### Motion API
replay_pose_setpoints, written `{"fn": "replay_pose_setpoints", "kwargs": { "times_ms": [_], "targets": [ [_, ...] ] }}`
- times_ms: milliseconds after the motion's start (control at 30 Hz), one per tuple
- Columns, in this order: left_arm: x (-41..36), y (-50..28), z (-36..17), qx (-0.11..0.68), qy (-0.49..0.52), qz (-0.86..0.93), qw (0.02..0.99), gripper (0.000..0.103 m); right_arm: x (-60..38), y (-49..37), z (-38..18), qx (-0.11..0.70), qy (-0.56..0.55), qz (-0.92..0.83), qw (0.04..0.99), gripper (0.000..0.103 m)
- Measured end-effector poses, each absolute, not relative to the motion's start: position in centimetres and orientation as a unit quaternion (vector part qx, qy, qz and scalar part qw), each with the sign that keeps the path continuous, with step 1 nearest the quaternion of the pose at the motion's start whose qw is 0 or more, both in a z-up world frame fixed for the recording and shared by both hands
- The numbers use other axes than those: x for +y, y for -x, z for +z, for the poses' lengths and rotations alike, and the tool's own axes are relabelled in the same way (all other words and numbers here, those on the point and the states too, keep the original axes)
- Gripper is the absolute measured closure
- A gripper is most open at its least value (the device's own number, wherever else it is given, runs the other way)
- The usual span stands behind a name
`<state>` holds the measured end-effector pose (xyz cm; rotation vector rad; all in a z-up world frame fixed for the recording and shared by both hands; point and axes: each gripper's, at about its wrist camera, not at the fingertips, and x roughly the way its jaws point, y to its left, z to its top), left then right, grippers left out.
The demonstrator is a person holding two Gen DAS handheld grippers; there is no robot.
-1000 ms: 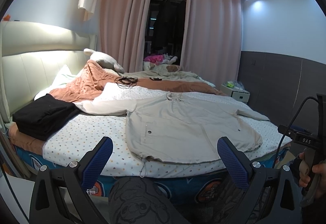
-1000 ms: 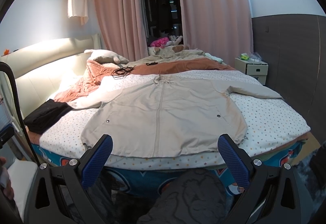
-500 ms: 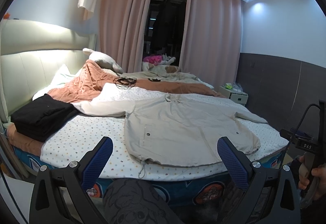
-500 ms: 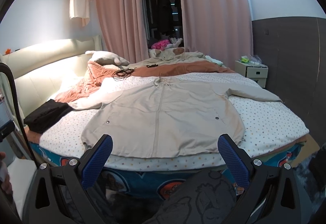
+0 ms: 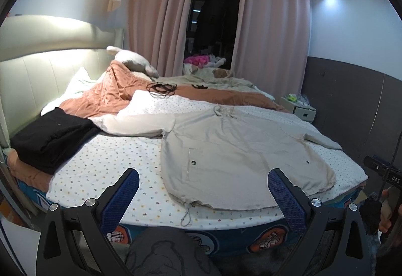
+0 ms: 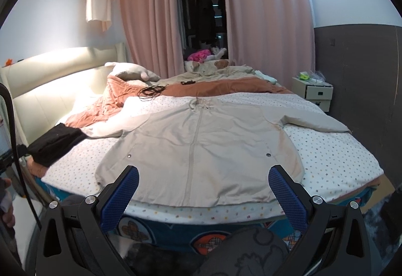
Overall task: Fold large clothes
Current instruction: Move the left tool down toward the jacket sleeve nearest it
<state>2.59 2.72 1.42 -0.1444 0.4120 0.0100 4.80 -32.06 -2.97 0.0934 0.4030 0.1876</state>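
One beige jacket (image 6: 198, 148) was counted, spread flat on one bed (image 6: 339, 150). Two snap buttons were noted on the jacket front. One folded black garment (image 6: 54, 144) was recorded near the headboard. One rust-coloured blanket (image 6: 226, 87) and one coil of dark cable (image 6: 152, 90) were logged. One nightstand (image 6: 312, 92) was seen. Two tools were counted: left tool (image 5: 203, 197), right tool (image 6: 203, 194).

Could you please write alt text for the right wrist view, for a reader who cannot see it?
A beige jacket lies spread flat, front up, sleeves out, on a bed with a dotted sheet. The open right gripper hovers before the hem, holding nothing. Folded black clothes sit at the bed's left edge.
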Motion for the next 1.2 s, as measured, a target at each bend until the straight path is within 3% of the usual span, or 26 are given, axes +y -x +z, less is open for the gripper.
{"fn": "replay_pose_setpoints", "kwargs": {
  "times_ms": [1033,1200],
  "targets": [
    [18.2,-22.3,-1.1,0.263,0.128,0.125,0.948,0.001,-26.0,-27.7,-5.0,0.256,-0.038,0.103,0.961,0.0],
    [21.1,-25.4,-1.3,0.279,0.151,0.141,0.938,0.005,-25.2,-30.9,-5.0,0.269,-0.042,0.109,0.956,0.0]
  ]
}}
